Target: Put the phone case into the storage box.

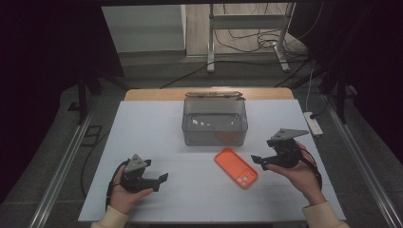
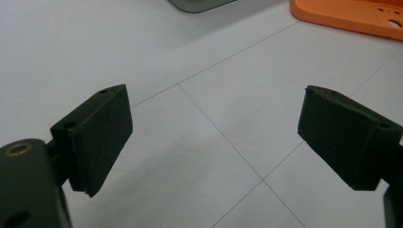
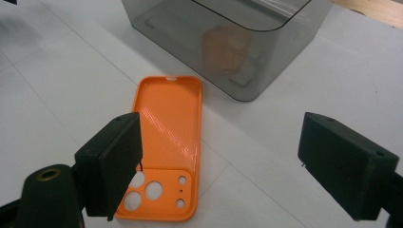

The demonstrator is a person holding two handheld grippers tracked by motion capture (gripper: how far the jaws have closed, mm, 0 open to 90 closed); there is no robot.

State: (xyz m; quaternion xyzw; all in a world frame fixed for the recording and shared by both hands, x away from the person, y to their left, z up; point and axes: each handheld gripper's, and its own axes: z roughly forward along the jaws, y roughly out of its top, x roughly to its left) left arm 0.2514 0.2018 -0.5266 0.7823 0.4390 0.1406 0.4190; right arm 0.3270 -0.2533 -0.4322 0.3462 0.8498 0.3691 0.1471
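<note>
White tabletop, mid-table: an orange phone case point(image 1: 235, 167) lies hollow side up just before the smoky plastic bin point(image 1: 215, 122). Right gripper point(image 1: 259, 161) hovers beside it, left gripper point(image 1: 163, 178) waits near the front-left corner, both wide open and empty. Case looks light, flexible; best pinched across one long rim.

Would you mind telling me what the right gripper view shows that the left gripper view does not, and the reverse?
The right gripper view alone shows the phone case's whole hollow inside with its camera holes, the grey bin's front wall with an orange smudge seen through it, and the right gripper open. The left gripper view alone shows the left gripper open over bare table. Both share the case, the bin and the white tabletop.
</note>
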